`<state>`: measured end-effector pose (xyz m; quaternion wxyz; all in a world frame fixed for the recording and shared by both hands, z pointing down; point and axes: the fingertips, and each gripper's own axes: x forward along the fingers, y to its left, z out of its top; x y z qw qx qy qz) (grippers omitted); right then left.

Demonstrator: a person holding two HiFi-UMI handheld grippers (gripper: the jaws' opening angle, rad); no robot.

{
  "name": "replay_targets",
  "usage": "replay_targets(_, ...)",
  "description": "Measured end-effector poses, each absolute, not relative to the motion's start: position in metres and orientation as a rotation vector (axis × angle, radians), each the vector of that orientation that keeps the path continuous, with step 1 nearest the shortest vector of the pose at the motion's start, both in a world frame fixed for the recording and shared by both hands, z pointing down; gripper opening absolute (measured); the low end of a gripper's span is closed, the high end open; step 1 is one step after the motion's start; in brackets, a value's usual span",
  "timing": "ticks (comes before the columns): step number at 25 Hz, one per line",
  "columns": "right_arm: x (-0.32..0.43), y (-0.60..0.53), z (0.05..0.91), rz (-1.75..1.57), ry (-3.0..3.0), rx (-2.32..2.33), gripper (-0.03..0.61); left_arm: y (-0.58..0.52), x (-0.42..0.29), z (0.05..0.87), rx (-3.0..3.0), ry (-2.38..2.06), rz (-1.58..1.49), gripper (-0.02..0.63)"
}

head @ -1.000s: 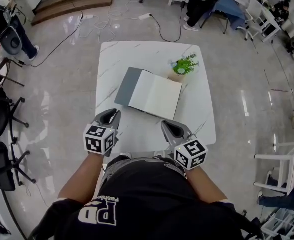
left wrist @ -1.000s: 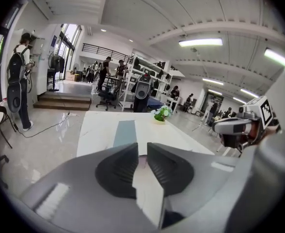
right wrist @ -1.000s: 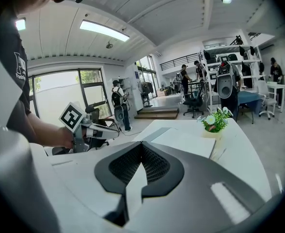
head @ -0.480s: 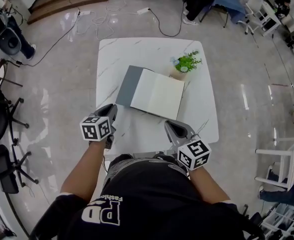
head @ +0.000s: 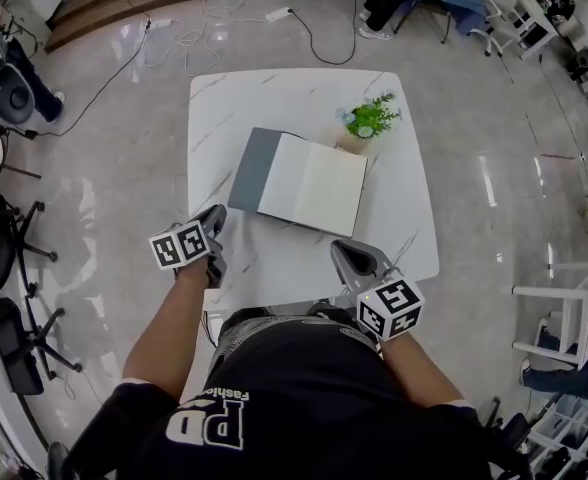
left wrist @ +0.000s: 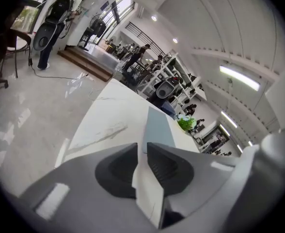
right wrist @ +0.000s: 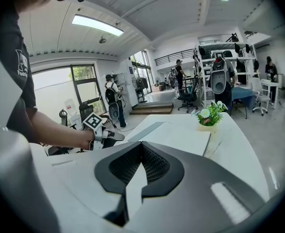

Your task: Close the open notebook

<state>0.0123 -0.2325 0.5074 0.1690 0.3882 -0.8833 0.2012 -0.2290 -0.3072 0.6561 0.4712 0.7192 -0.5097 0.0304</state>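
The open notebook (head: 309, 184) lies flat in the middle of the white marble table (head: 274, 258), its grey cover (head: 251, 168) spread to the left and blank pages facing up. My left gripper (head: 217, 214) hovers at the table's near-left edge, short of the cover's corner, rolled onto its side. In the left gripper view its jaws (left wrist: 142, 144) show a narrow gap with nothing in it, and the cover (left wrist: 157, 125) lies ahead. My right gripper (head: 338, 251) rests over the near edge, shut and empty (right wrist: 141, 144), with the notebook (right wrist: 176, 135) beyond.
A small potted plant (head: 370, 122) stands just past the notebook's far right corner. Office chairs (head: 4, 238) crowd the floor to the left, and cables (head: 194, 38) run behind the table. More chairs and shelving stand at the right.
My left gripper has drifted left to the table's edge and rolled, turning its marker cube. The right gripper and the notebook have stayed put.
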Motion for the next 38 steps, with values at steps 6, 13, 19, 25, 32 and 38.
replay_targets(6,0.017,-0.234,0.508,0.578,-2.500,1.124,0.000,-0.314,-0.228,0.666,1.700,-1.185,-0.017,0.082)
replay_targets(13,0.019,-0.233,0.507,0.577,-2.493,1.133,0.000,-0.318,-0.225,0.669,1.655,-1.141,-0.106,0.091)
replay_targets(19,0.023,-0.233,0.507,0.575,-2.487,1.147,0.000,-0.320,-0.221,0.673,1.617,-1.100,-0.174,0.091)
replay_targets(25,0.026,-0.233,0.506,0.578,-2.483,1.163,0.000,-0.323,-0.218,0.671,1.559,-1.033,-0.287,0.092)
replay_targets(32,0.028,-0.233,0.507,0.583,-2.478,1.174,0.000,-0.322,-0.217,0.673,1.538,-1.016,-0.304,0.094)
replay_targets(38,0.028,-0.234,0.507,0.578,-2.480,1.171,0.000,-0.323,-0.217,0.670,1.543,-1.007,-0.308,0.092)
